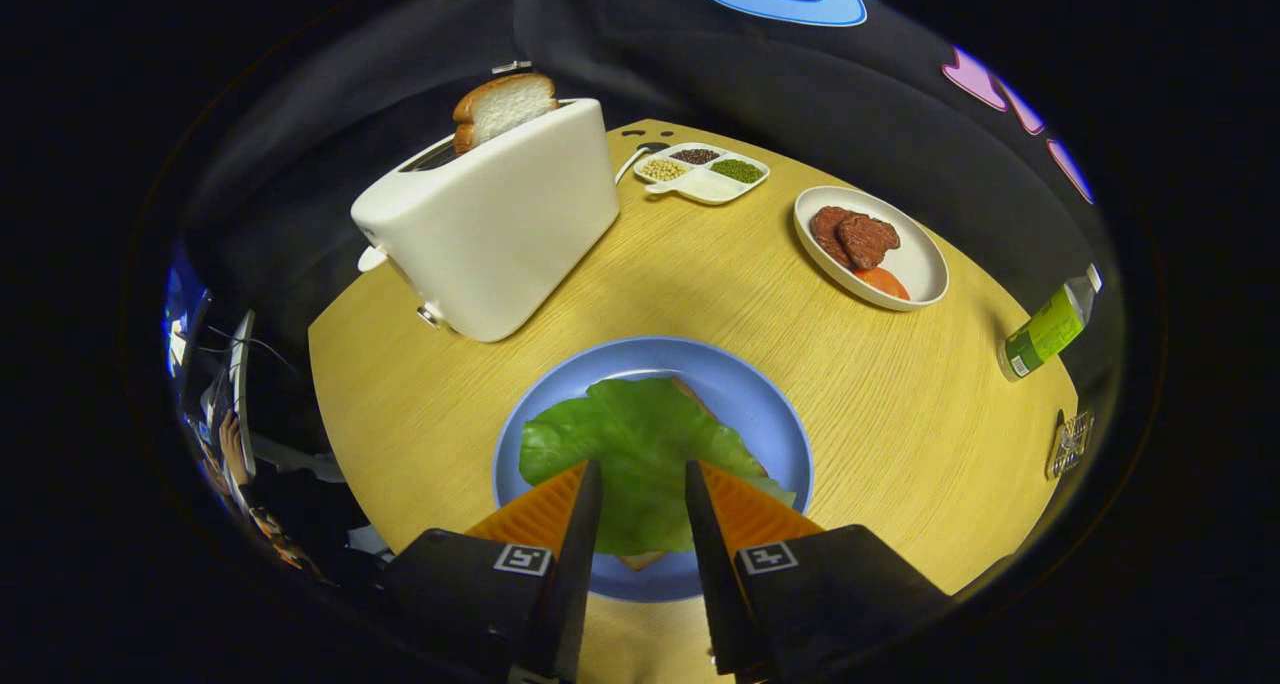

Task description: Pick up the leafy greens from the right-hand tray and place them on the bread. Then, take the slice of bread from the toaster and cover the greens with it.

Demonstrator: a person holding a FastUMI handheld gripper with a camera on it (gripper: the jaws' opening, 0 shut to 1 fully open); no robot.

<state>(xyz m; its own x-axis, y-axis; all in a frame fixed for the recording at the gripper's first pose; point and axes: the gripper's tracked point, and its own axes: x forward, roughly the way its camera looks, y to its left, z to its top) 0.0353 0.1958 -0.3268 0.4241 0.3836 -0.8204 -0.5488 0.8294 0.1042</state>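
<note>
Gripper view showed the gripper (640, 474) at lower centre of the frame, fingers apart with nothing between them, poised above the greens (635, 444). The greens lay spread over the bread (640, 561) on the blue plate (750, 394); only slivers of bread showed at the leaf's edges. Judged: first step done, second step in hand. The next move called for lifting away and travelling to the toaster (495, 229) at upper left, where the slice (503, 107) stood upright, its top half proud of the slot. Fingers would need to close on that exposed crust and draw straight up.

Bare table (900, 414) lay between plate and toaster. The meat plate (915, 259), divided dish (705, 174) and bottle (1050, 329) sat well to the right, off that route. The toaster stood near the table's left edge.
</note>
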